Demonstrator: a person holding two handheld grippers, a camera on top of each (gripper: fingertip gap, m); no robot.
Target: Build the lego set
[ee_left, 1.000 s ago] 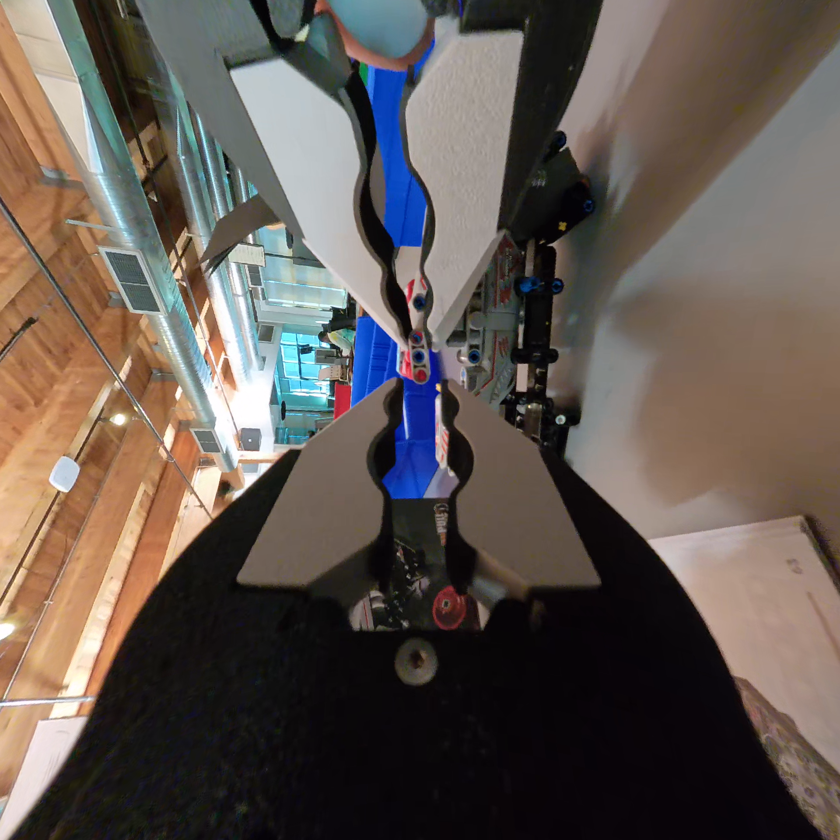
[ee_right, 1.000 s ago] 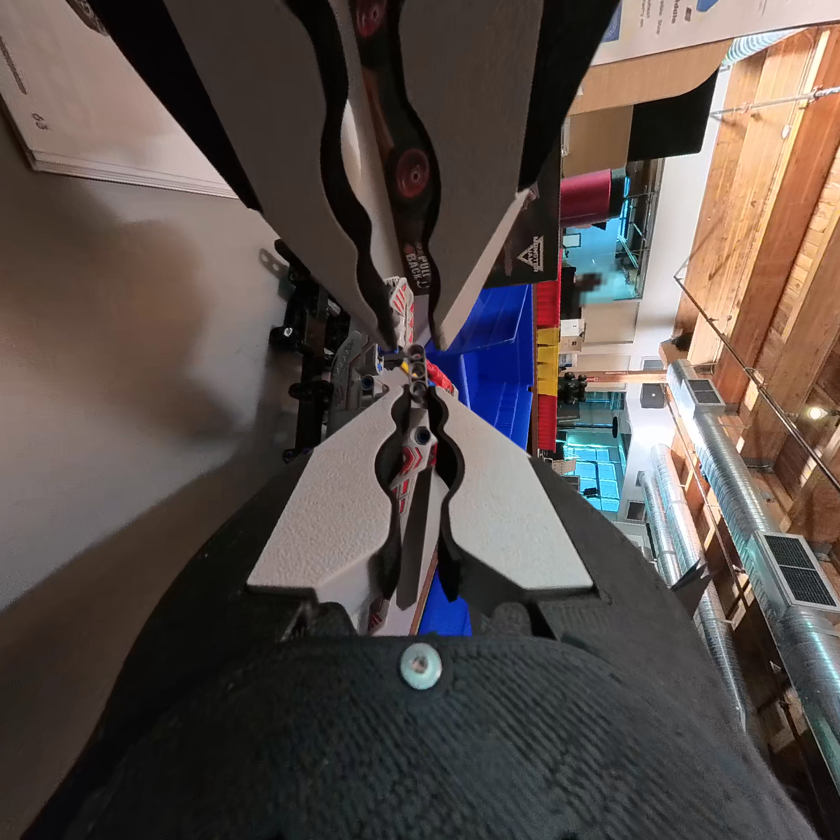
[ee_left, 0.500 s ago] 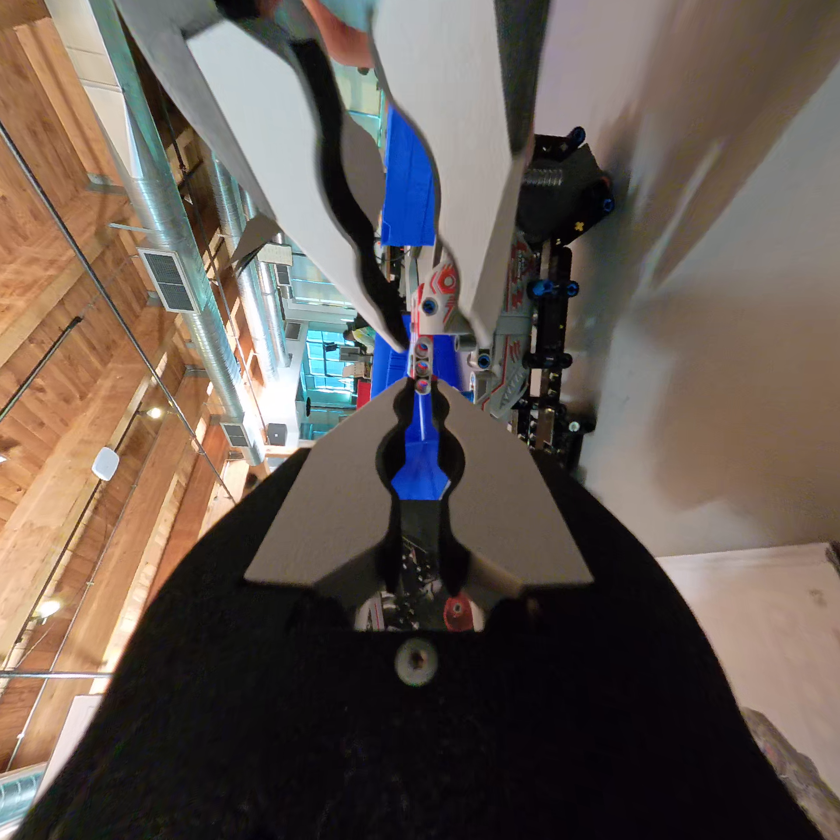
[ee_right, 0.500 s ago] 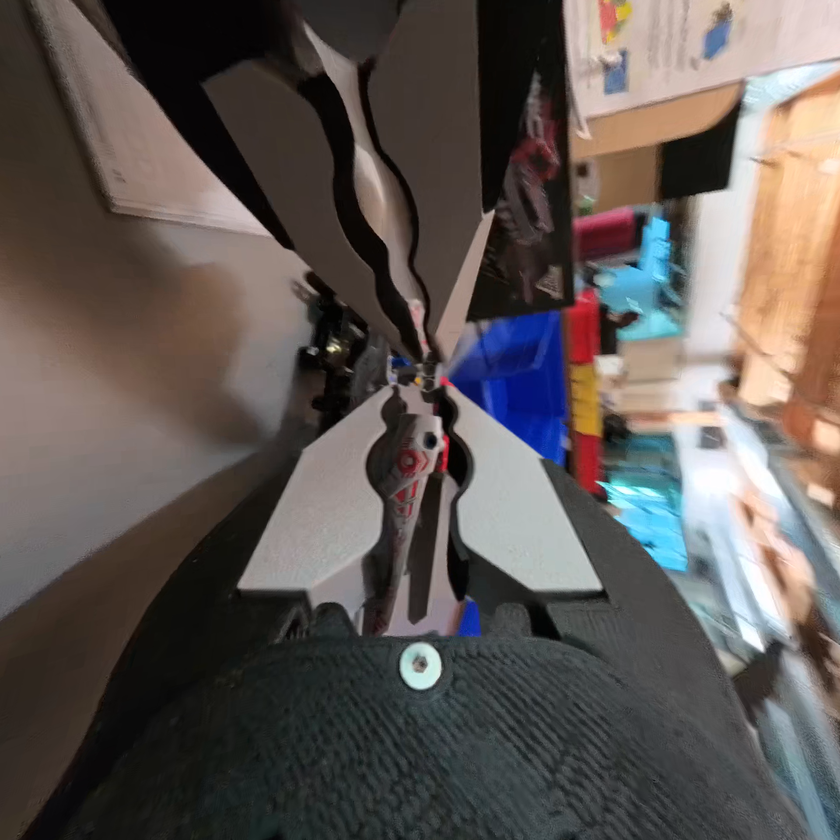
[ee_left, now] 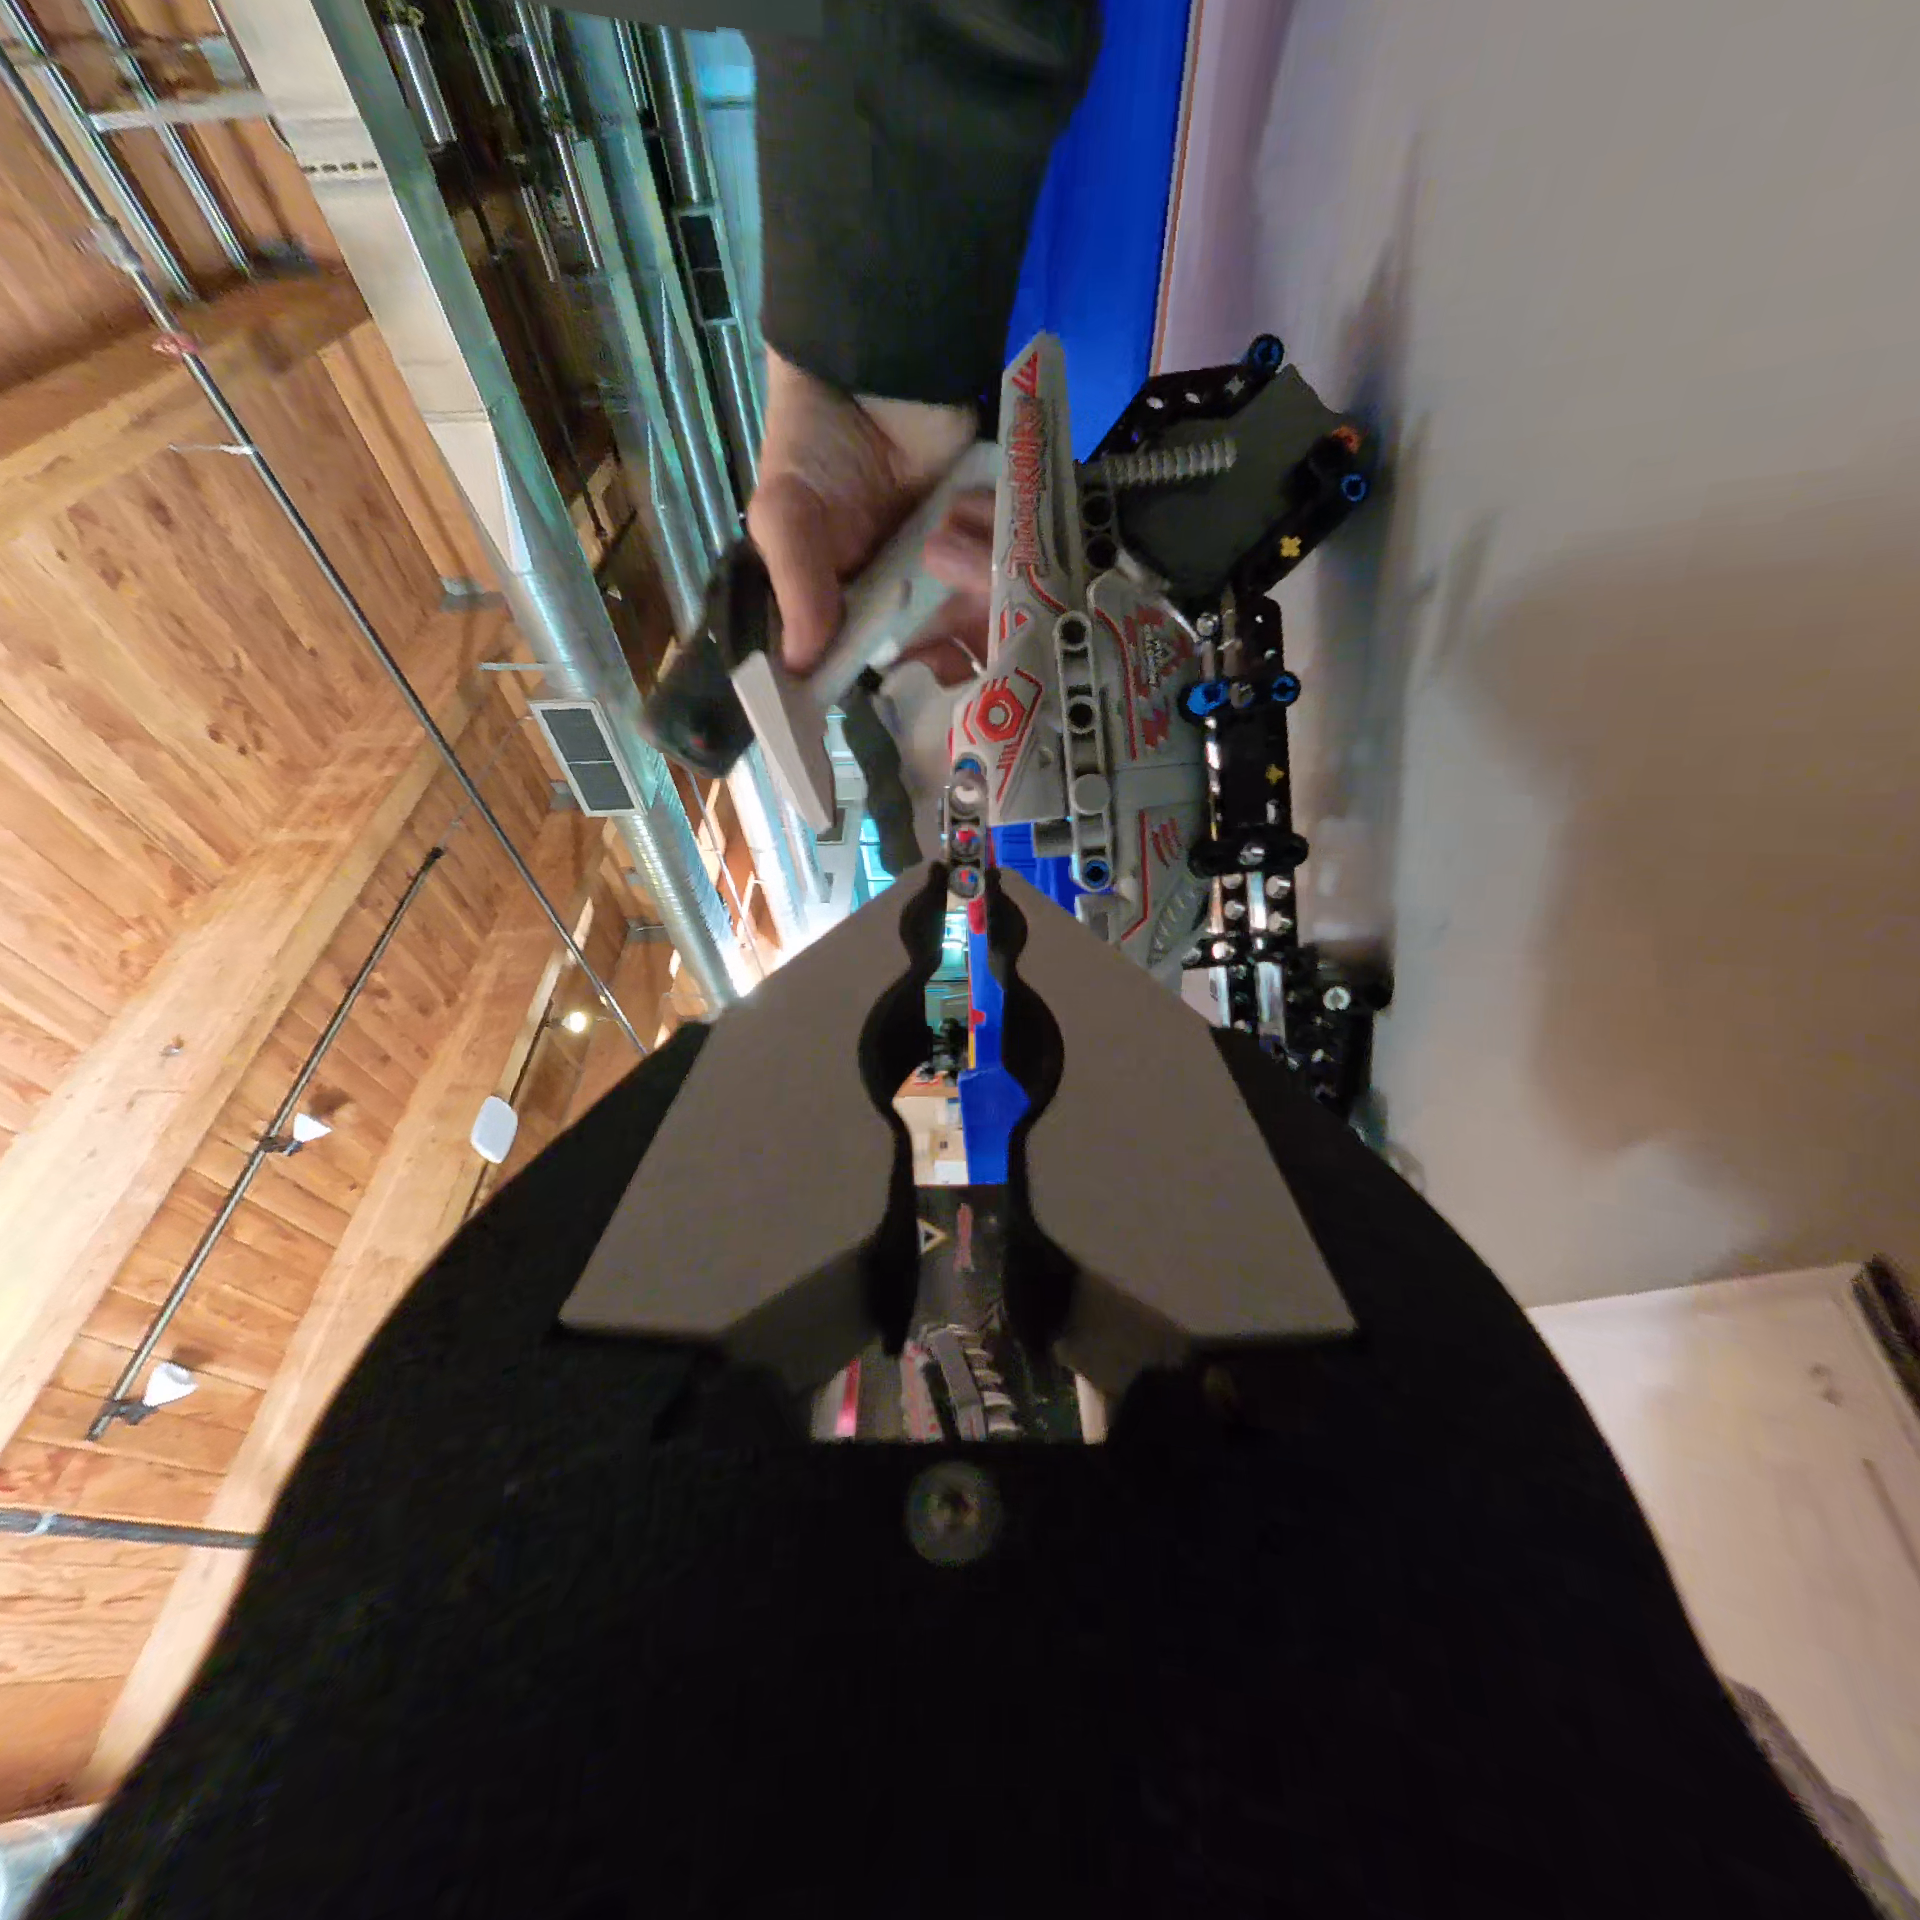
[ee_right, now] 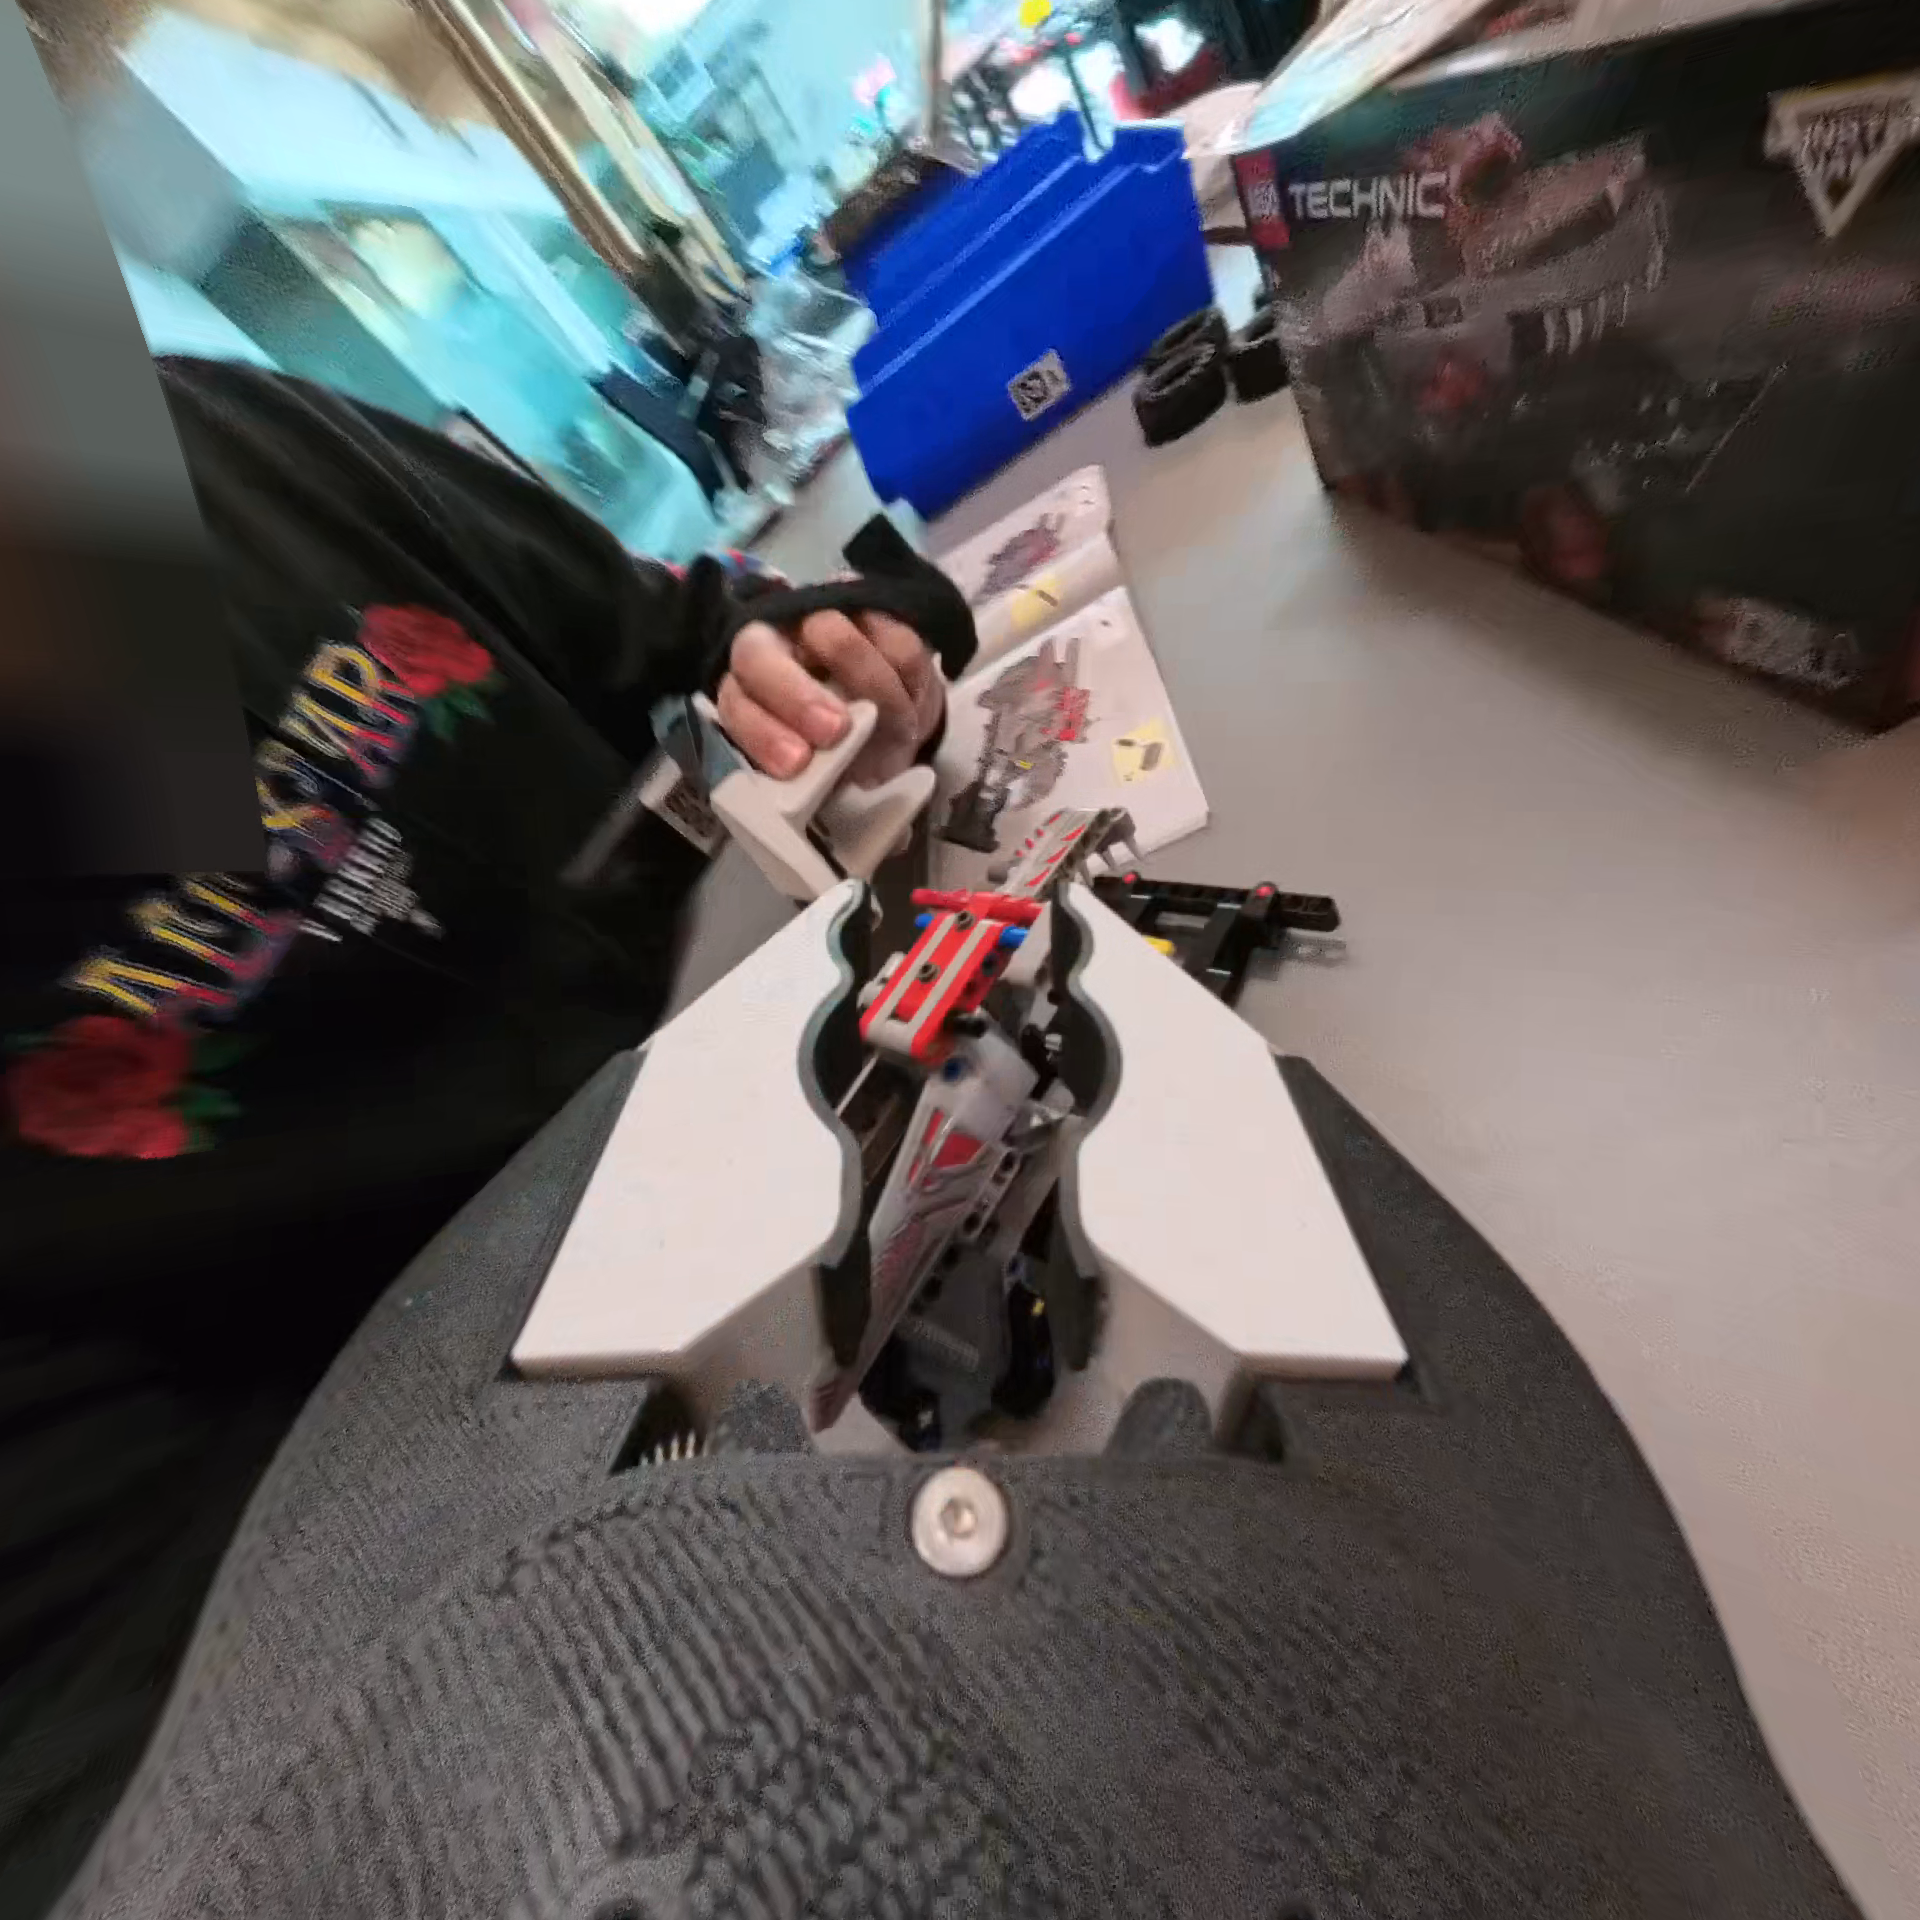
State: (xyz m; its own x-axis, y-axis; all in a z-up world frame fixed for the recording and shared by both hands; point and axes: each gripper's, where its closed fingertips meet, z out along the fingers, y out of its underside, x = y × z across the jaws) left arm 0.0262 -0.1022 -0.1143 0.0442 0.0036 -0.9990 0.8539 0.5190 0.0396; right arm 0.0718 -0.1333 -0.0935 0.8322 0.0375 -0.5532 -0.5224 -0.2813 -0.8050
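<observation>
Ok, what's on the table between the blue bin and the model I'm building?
Two printed sheets lie flat on the table between the blue bin and the model; the right wrist view shows them.

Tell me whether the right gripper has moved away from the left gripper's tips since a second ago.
Yes. In the left wrist view the right gripper has pulled back toward the ceiling ducts, no longer meeting the left gripper at the lego model.

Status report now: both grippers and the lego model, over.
Left gripper shut on thin grey beam at model's edge. Right gripper open, straddling lego model. Nothing blocking.
</observation>
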